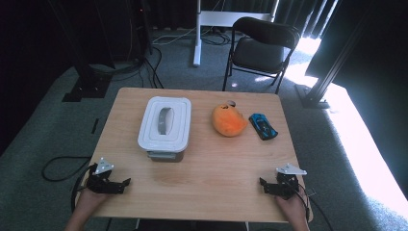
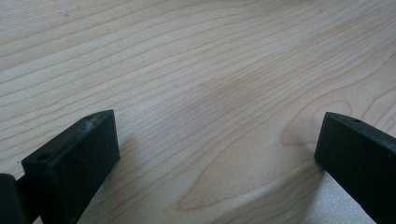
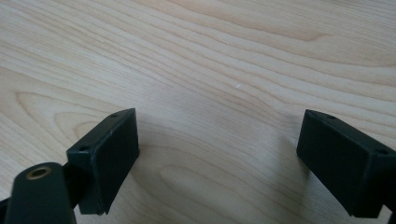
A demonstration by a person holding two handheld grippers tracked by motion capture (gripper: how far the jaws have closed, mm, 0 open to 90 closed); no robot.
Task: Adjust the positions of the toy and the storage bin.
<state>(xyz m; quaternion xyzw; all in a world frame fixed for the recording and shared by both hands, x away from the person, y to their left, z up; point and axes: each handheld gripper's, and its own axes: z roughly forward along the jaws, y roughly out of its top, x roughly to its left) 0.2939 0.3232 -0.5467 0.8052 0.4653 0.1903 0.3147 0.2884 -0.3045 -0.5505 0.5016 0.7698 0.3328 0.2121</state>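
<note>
At the near left corner of the pale wood-grain worktop [image 1: 211, 168], the left hand-held gripper [image 1: 126, 184] rests low, black and blocky, its jaws spread wide over bare streaked wood with nothing between them. Just beyond it stands the white rectangular plastic container [image 1: 165, 123], rounded at the corners, with a grey curved handle set into its lid and a greyish base under it. Further right lies the soft orange plush toy [image 1: 229, 121], rounded and fuzzy, and just beside it the small glossy blue toy car [image 1: 263, 126]. At the near right corner sits the right hand-held gripper [image 1: 262, 185], jaws fully apart, empty, over smooth looping grain, well apart from all three things.
</note>
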